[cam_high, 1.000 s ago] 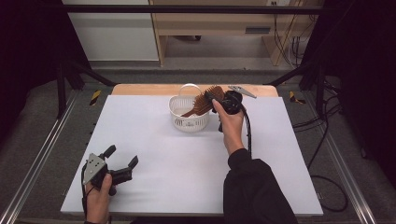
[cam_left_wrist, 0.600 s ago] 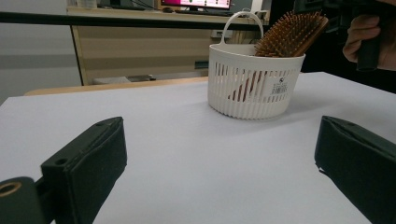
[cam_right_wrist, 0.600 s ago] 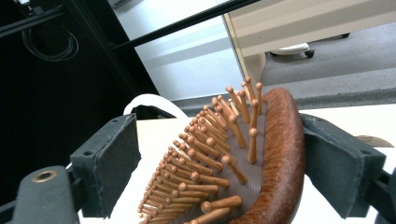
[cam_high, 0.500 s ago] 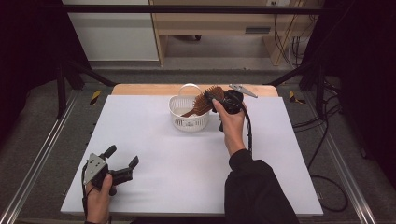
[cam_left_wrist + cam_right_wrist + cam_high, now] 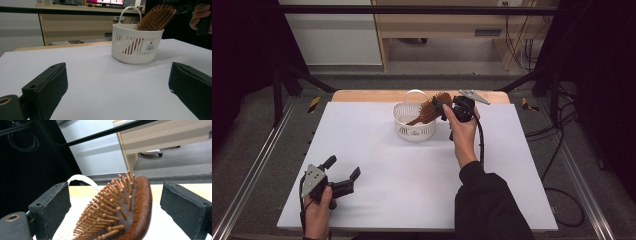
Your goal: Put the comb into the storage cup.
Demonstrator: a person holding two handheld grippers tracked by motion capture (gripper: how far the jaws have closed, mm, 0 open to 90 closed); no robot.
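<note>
Brush (image 5: 130,215) sits between the right gripper's (image 5: 113,207) just-opened jaws, handle down in the basket (image 5: 414,131); back straight off. Left gripper (image 5: 343,176) open, idle.

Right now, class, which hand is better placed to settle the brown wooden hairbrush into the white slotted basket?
Right: its gripper brackets the brown wooden hairbrush at the white slotted basket; the left gripper sits far off.

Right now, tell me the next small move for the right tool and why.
Probably back the right tool up and away from the hairbrush. Its jaws have just been opening and stand clear of the brush head between them, and the brush already leans handle-down in the white basket, so the drop looks done.
</note>
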